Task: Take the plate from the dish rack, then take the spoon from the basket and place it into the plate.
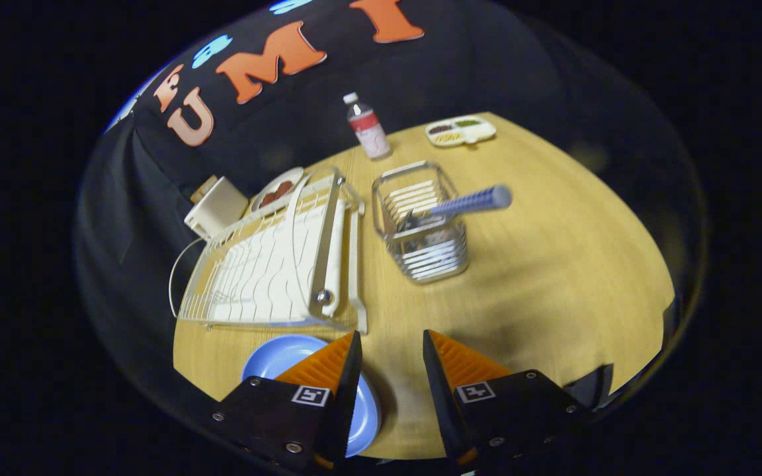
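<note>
One item remains to be moved: the spoon [467, 201], standing tilted in the wire basket [424, 228] beyond the gripper [391, 344], its ribbed handle projecting over the basket rim. The gripper's fingers stand apart with nothing between them. The blue plate [275, 357] lies flat on the counter [553, 264], partly under one finger, just in front of the dish rack [275, 258]. Assessment: the spoon appears light and rigid; the ribbed handle should resist slipping. Recommended hold is across the exposed handle near its free end, clear of the wires. Bowl end is hidden among them.
</note>
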